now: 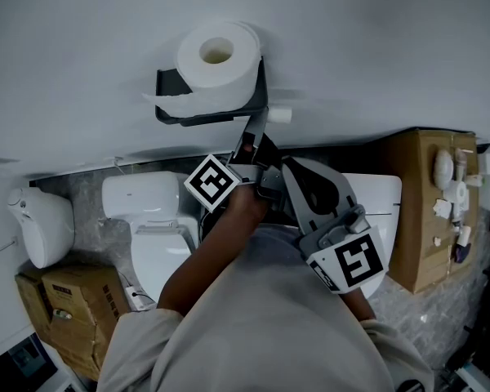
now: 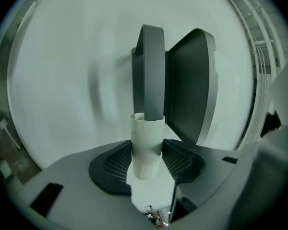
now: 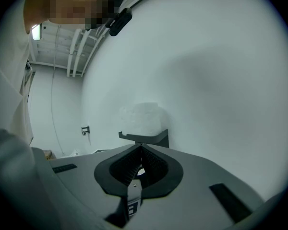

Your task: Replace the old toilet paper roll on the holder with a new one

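A full white toilet paper roll [image 1: 216, 60] lies on top of the dark grey wall holder [image 1: 208, 113]. My left gripper [image 1: 260, 125] reaches up to the holder's right end, shut on an empty cardboard tube [image 1: 279, 114]. In the left gripper view the tube [image 2: 146, 145] stands between the ribbed pads [image 2: 116, 163] of the left gripper [image 2: 146, 155], with the holder's grey bar [image 2: 151, 71] meeting its far end. My right gripper [image 1: 287, 168] hangs lower and to the right, shut and empty. In its own view the right gripper [image 3: 140, 163] faces the holder [image 3: 151, 138] and roll [image 3: 141, 116] from a distance.
The holder hangs on a plain white wall. Below it stand a white toilet [image 1: 151, 219] and a second white fixture [image 1: 385, 194]. Cardboard boxes [image 1: 73, 300] sit at lower left, and a brown box with white fittings [image 1: 420, 202] at right. A white unit [image 1: 41, 223] is at the far left.
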Available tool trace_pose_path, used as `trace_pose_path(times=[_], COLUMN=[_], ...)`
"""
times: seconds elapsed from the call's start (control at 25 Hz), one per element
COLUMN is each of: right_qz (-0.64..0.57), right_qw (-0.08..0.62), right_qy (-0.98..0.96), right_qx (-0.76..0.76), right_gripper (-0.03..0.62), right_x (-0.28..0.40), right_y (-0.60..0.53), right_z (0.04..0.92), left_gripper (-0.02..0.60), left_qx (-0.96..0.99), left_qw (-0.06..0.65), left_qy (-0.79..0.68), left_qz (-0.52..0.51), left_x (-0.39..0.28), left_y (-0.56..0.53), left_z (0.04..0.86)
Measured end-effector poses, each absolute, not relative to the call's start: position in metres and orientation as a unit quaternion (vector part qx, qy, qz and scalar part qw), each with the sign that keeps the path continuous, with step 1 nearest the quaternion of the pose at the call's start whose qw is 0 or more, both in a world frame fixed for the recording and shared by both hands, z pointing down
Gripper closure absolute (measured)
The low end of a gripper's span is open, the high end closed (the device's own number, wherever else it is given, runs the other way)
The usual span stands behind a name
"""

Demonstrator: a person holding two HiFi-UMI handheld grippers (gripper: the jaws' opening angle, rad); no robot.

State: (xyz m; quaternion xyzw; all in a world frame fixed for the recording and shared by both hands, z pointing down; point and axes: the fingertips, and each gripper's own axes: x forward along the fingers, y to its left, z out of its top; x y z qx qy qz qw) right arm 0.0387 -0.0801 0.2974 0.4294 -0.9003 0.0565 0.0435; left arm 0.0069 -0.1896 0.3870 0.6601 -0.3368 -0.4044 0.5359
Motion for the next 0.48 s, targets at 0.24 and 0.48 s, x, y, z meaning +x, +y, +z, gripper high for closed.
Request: trace_pose_path(times=[0.24, 0.48], right_qz=[0.054, 0.054], right_qw=[0.042, 0.042], right_qy=[-0.896, -0.891], right_qx=[0.438, 0.449], right_gripper=[0.577, 0.577], right_x=[0.044, 0.052], right_y=[-0.077, -0.074], right_z=[0.295, 0.295], left_gripper=[0.376, 0.376], left_qx=[0.67, 0.675], left_qw=[0.543, 0.547], left_qy=[-0.325, -0.317], left_qz=[-0.388, -0.38], left_x=[0.023, 0.035], left_y=[-0.185, -0.184], left_z=[0.389, 0.391])
